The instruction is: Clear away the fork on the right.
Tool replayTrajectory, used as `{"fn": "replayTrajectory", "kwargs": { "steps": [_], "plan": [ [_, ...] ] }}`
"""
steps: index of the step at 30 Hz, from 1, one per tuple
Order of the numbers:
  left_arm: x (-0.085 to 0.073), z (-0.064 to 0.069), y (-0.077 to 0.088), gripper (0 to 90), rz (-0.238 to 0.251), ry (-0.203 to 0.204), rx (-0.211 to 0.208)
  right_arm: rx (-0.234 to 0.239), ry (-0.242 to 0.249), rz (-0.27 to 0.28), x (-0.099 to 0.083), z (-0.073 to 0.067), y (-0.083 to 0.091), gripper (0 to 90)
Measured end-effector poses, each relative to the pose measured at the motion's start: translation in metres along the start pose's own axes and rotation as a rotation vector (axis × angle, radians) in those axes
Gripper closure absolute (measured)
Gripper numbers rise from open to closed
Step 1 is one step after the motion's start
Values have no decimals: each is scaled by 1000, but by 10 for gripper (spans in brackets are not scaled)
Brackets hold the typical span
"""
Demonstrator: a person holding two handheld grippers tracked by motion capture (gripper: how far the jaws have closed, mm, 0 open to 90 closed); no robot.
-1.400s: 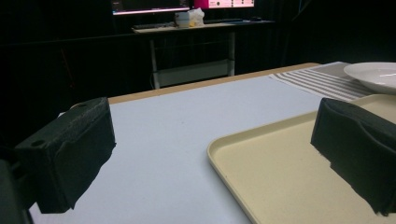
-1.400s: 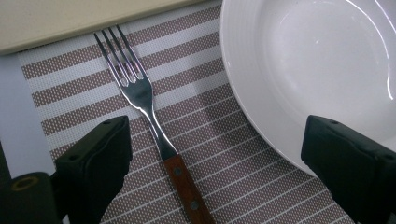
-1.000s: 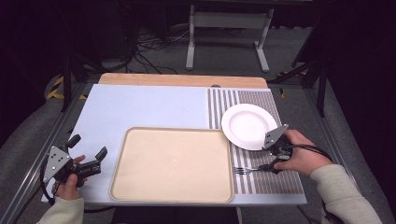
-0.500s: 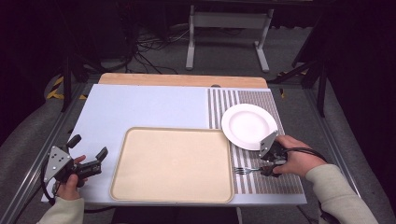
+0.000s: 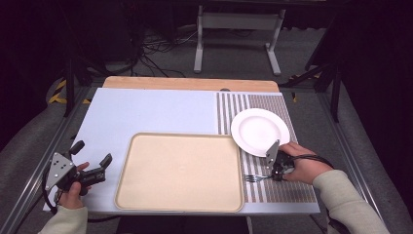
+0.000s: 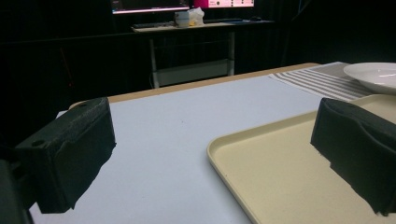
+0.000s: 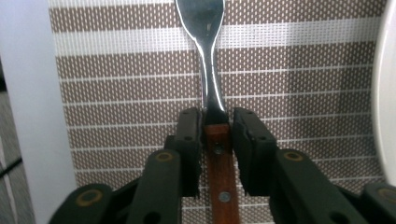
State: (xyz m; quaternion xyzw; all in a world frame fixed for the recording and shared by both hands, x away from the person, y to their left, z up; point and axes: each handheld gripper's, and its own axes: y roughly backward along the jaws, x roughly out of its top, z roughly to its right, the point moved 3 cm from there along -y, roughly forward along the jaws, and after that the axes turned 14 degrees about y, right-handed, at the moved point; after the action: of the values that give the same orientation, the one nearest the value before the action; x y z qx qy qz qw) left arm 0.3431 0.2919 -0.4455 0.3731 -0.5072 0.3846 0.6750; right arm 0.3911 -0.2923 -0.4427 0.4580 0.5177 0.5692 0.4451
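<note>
Item: fork point(image 7: 211, 70), metal head and neck, brown wooden handle with rivets. It is laid flat on the striped placemat point(image 5: 280, 187) at the right of the tabletop point(image 5: 146, 112), tines directed toward the tray, handle toward the person's right hand. In the high view it is seen just below the plate and just right of the tray's right edge.

Right tool point(image 5: 275, 171): held in the right hand, lowered onto the placemat. In the right gripper view the two black jaws are seen either side of the top of the wooden handle, where wood meets metal. The jaws have just been closing, with the handle between them. The left pad is seen against the handle; a thin gap is visible beside the right pad, so a firm clamp cannot be confirmed.

Left tool point(image 5: 92, 168): held in the left hand at the near left corner of the tabletop, beside the tray's left edge. Its jaws are set wide apart, with nothing between them.

Tray point(image 5: 180, 170): beige, rectangular, rounded rim, placed centrally near the front edge.

Plate point(image 5: 260, 131): white, round, set on the placemat beyond the fork, its near edge close to the right tool.
</note>
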Motion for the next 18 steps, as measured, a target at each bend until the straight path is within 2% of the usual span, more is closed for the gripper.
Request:
{"fn": "replayTrajectory", "kwargs": {
  "steps": [3, 5, 11, 18],
  "plan": [
    [0, 0, 0, 4, -1, 0, -4, 10, 19, -13, 2, 1, 0, 767],
    [0, 0, 0, 4, 0, 0, -4, 9, 51, -23, 2, 1, 0, 774],
    [0, 0, 0, 4, 0, -1, -5, 18, 66, -40, 4, 1, 0, 779],
    [0, 0, 0, 4, -2, 0, -8, 17, 65, -29, 3, 1, -1, 779]
  ]
}}
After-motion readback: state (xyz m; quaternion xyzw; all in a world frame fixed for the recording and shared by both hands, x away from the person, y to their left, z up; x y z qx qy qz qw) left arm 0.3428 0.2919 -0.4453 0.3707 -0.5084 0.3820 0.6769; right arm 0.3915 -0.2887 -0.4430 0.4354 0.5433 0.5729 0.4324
